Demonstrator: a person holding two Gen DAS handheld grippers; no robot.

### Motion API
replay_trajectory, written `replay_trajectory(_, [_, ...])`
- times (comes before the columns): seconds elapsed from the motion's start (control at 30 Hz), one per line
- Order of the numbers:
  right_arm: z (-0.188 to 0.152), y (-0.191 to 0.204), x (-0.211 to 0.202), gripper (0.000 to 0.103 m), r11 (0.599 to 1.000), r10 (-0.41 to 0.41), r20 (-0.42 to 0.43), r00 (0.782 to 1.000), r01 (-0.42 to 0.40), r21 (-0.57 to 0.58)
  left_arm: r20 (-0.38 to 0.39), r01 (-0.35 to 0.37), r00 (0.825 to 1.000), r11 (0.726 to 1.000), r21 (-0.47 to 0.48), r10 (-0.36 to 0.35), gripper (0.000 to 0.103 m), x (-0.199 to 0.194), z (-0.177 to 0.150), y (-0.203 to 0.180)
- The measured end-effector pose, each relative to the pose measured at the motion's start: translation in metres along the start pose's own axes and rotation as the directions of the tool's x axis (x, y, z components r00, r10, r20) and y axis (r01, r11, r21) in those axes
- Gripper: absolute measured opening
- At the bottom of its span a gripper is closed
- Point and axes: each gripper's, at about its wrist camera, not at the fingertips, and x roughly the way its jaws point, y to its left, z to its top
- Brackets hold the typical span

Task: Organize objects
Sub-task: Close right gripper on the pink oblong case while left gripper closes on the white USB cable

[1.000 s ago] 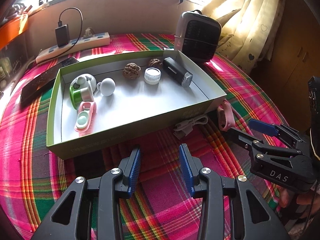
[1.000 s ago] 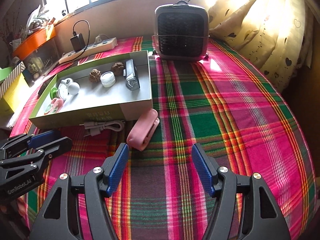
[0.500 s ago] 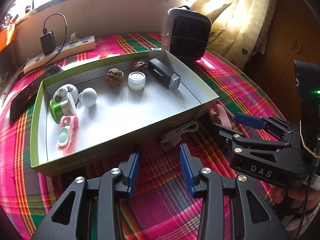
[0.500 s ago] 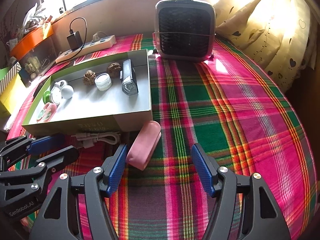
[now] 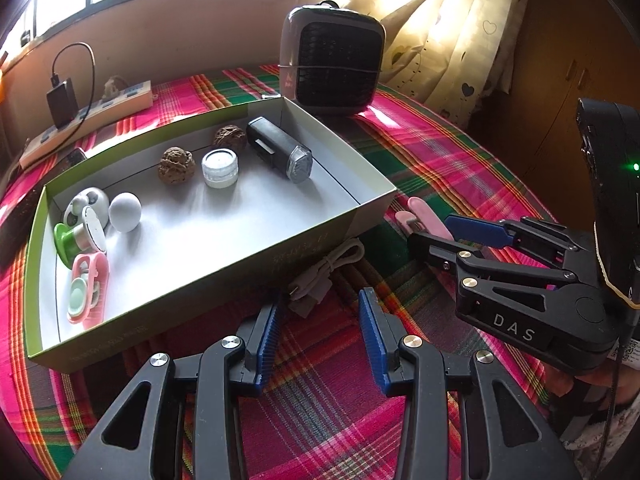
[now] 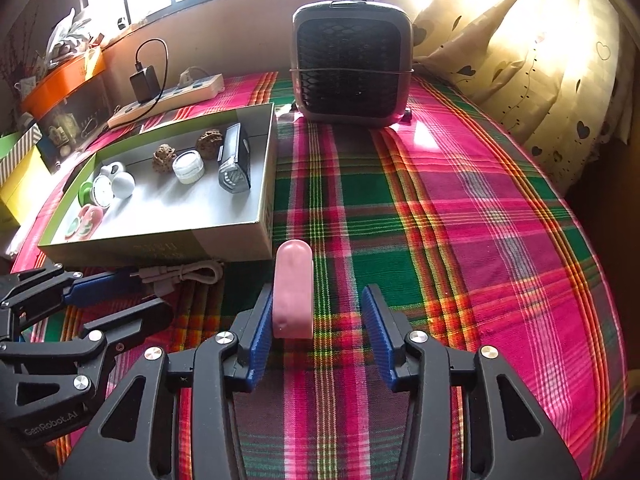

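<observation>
1. Pink and rounded, the case [image 6: 293, 288] lies on the plaid cloth [image 6: 440, 220] between the fingers of the right tongs [image 6: 316, 324], its far end pointing away from them toward the box.
2. Those right tongs are closing: the left blue pad [image 6: 262, 336] is against the case's side, while a gap shows between the case and the right pad.
3. From the left wrist view the same case [image 5: 426, 216] pokes out beyond the tips of the right tongs [image 5: 448, 236], just past the near right corner of the box.
4. Left tongs [image 5: 318, 332] are partly open and hold nothing; only cloth shows between their blue pads.
5. Just ahead of the left tongs lies a coiled white cable [image 5: 324, 274], close against the front wall of the green-rimmed box [image 5: 200, 280].
6. Inside the box, ahead and to the left of the left tongs, sit a black flashlight [image 5: 278, 152], a small clear jar [image 5: 220, 168], two walnuts [image 5: 176, 164], a white ball [image 5: 125, 212], a green-and-white item [image 5: 78, 238] and a pink-and-mint item [image 5: 86, 292].
7. Beyond the box, far ahead of both tongs, stands a small grey heater [image 6: 352, 60]; a power strip [image 6: 168, 98] lies to the far left, and a cream curtain [image 6: 540, 60] hangs at right.
</observation>
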Motion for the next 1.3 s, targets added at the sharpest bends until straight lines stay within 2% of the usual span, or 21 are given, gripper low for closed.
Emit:
replay_trajectory(0.2, [-0.001, -0.008, -0.001, 0.026, 1.000, 0.010, 0.002, 1.000, -0.010, -0.013, -0.008, 0.009, 1.000, 1.000, 0.017, -0.009, 0.037, -0.001, -0.003, -0.011])
replay_trajectory(0.27, [-0.001, -0.010, -0.002, 0.024, 1.000, 0.014, 0.002, 1.000, -0.014, -0.015, -0.013, 0.015, 1.000, 1.000, 0.018, -0.015, 0.037, -0.001, -0.003, -0.015])
replay_trajectory(0.57, [-0.003, -0.017, -0.003, 0.024, 0.999, 0.023, 0.001, 1.000, -0.023, -0.024, -0.021, 0.043, 0.999, 0.997, 0.069, -0.041, 0.037, -0.002, -0.006, -0.032])
replay_trajectory(0.8, [-0.004, -0.019, -0.004, 0.024, 0.999, 0.022, 0.001, 1.000, -0.022, -0.041, -0.018, -0.004, 1.000, 1.000, 0.016, 0.005, 0.037, 0.004, 0.001, -0.023])
replay_trajectory(0.9, [-0.004, -0.020, -0.004, 0.024, 0.999, 0.022, 0.002, 1.000, -0.022, -0.045, -0.012, -0.030, 0.999, 0.999, 0.024, 0.030, 0.037, 0.009, 0.005, -0.024])
replay_trajectory(1.07, [-0.004, -0.020, -0.003, 0.024, 0.998, 0.026, 0.003, 1.000, -0.026, -0.050, -0.017, -0.020, 1.000, 0.999, 0.034, 0.021, 0.037, 0.015, 0.011, -0.027])
replay_trajectory(1.2, [-0.004, -0.021, -0.003, 0.024, 0.998, 0.032, 0.003, 0.999, -0.032, -0.049, -0.014, -0.046, 0.999, 0.997, 0.066, 0.047, 0.037, 0.018, 0.013, -0.032])
replay_trajectory(1.3, [-0.003, -0.020, -0.003, 0.024, 0.998, 0.030, 0.003, 1.000, -0.029, -0.053, -0.010, -0.053, 0.999, 0.997, 0.055, 0.053, 0.037, 0.020, 0.015, -0.032])
